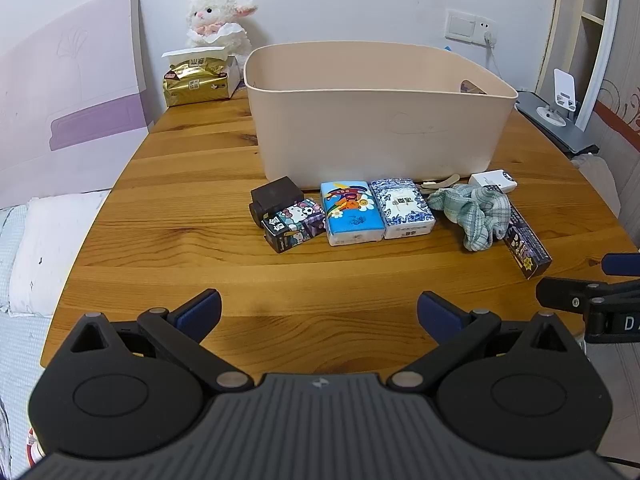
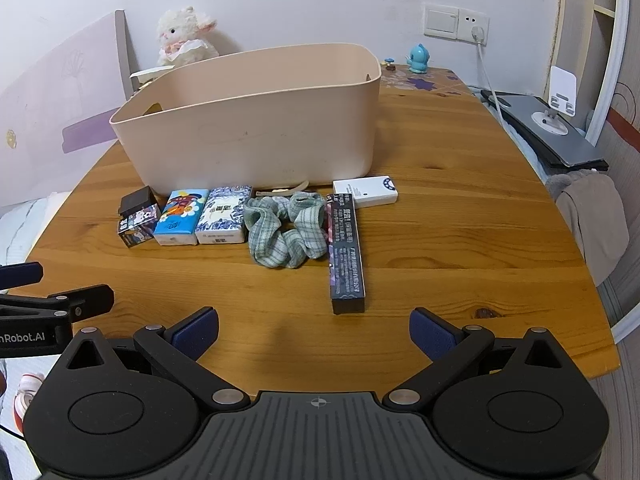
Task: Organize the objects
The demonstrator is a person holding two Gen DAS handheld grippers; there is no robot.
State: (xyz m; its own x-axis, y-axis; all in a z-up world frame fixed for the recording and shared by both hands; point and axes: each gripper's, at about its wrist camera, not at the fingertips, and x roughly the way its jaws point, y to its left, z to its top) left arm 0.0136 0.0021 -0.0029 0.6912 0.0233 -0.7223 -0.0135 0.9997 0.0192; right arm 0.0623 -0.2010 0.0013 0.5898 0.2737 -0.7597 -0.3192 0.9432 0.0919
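Left wrist view: the left tool [image 1: 319, 312] hangs over the near edge of a wooden bench [image 1: 192, 216], its blue-padded fingers [image 1: 200, 310] spread wide and holding nothing. Right wrist view shows the right tool [image 2: 313, 328] likewise spread and empty, low over the bench's front edge, with the left tool's arm at the frame's left side.

A beige bin [image 1: 376, 120] stands at mid-bench. Along its front wall runs a row of small items. From the left: a black block [image 1: 276, 198], with a cartoon box [image 1: 294, 226] leaning against it; a bright tissue pack [image 1: 350, 212] touching a blue-and-white tissue pack [image 1: 402, 208]; a checked scrunchie [image 1: 474, 212]; a long dark box [image 1: 526, 248] lying lengthwise towards the camera; and a white box [image 1: 494, 182] near the bin's right corner. A thin tan object [image 2: 286, 190] lies between the bin wall and the scrunchie; what it is cannot be told.

Behind the bin, a gold tissue pack [image 1: 196, 82] and a plush lamb [image 1: 218, 16] sit by the wall. A blue figurine [image 2: 418, 58] stands at the bench's far right corner.
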